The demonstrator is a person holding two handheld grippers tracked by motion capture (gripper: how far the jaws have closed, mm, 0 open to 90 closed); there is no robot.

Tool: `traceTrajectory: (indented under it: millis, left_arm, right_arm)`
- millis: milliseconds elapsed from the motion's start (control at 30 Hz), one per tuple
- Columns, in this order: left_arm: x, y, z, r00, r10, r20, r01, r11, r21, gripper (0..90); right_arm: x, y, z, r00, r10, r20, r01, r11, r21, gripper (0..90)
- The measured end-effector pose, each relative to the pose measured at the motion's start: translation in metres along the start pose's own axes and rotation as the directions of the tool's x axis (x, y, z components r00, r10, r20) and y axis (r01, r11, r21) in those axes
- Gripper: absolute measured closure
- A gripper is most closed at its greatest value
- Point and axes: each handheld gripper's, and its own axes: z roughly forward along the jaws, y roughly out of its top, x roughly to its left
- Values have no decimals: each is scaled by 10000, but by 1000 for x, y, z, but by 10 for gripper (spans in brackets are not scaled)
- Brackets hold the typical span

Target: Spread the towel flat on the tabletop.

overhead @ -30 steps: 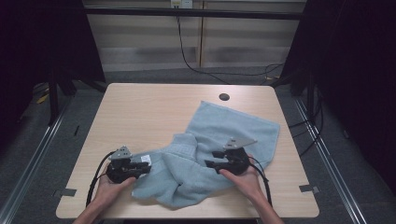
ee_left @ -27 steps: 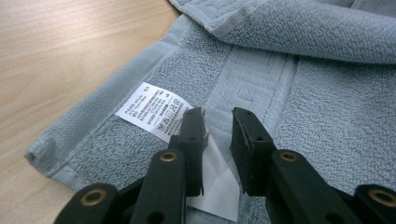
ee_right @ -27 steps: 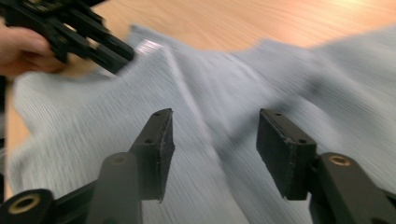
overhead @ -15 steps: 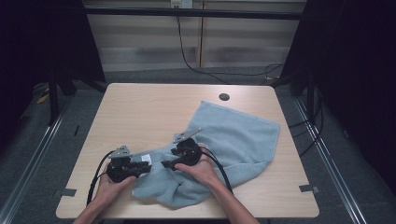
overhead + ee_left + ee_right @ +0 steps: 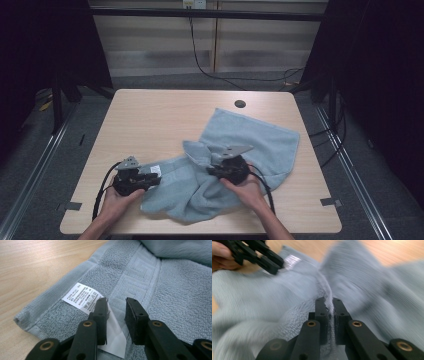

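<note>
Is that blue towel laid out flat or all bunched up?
Bunched up. The towel lies rumpled with folds near the table's front, and the right gripper pinches a ridge of it.

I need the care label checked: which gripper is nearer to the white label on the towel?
Left. The left gripper hovers open right over the white label on the towel. The right gripper is farther along, shut on a towel fold.

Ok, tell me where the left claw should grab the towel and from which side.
Grip the hemmed corner of the towel beside the white care label, coming in low from the bare table side. That edge lies flat and single-layered, and the left claw hangs open just above it. The right claw already pinches a raised fold.
</note>
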Motion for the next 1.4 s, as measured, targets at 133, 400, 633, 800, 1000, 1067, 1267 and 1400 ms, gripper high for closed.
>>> traceTrajectory:
  millis: [133, 400, 633, 800, 1000, 1067, 1267, 1400]
  left_arm:
    - [-4, 0, 0, 10000, -19, -49, 20, 10000, 27, 679]
    - [-21, -1, -1, 9984, 537, 181, -544, 9977, 397, 634]
    - [-10, 5, -19, 9986, 177, 508, -160, 9993, -330, 557]
    - [7, 9, -28, 9998, -156, 81, 162, 9970, -753, 533]
    - [25, 9, -9, 9989, -449, -99, 447, 9988, -204, 461]
    - [25, 8, -8, 9991, -379, -207, 374, 9991, -210, 460]
    - [24, 6, -4, 9987, -192, -481, 191, 9998, -24, 414]
    - [22, 6, -1, 9996, -167, -219, 164, 9998, -100, 394]
  right_arm:
    - [-8, -22, -23, 9988, 282, 388, -288, 9995, 155, 850]
    - [-10, -71, -66, 9914, 916, 935, -994, 9916, 829, 826]
    - [-13, -87, -92, 9809, 1472, 1269, -1546, 9867, 506, 592]
    - [-32, -72, -92, 9743, 1526, 1656, -1561, 9877, 83, 525]
    - [-64, -41, -55, 9783, 1423, 1507, -1418, 9898, -139, 445]
    - [-72, -36, -40, 9766, 1577, 1464, -1588, 9873, -44, 411]
    - [-83, -33, -12, 9728, 1602, 1673, -1667, 9857, 254, 390]
    - [-80, -37, -6, 9720, 1392, 1893, -1544, 9857, 681, 474]
